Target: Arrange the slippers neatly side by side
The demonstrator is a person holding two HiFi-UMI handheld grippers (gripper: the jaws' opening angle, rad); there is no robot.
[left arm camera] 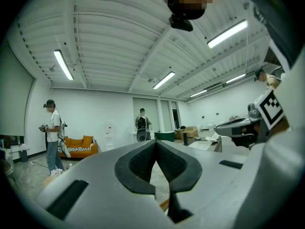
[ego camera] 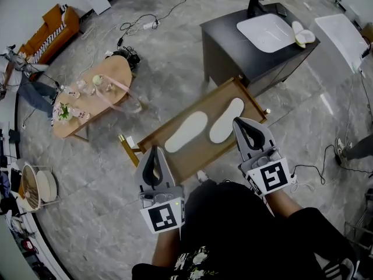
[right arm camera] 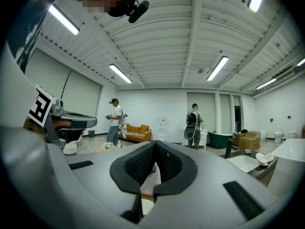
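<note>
Two white slippers, one on the left and one on the right, lie side by side, soles up or flat, on a low wooden tray table. My left gripper hovers at the tray's near left edge, shut and empty. At the near end of the right slipper my right gripper is shut with nothing in it. In the left gripper view the left gripper points level into the room; likewise the right gripper in the right gripper view.
A black cabinet with a white basin stands behind the tray, pale slipper-like things beside the basin. An oval wooden coffee table with small items is at left. Cables lie on the floor. Two people stand far off.
</note>
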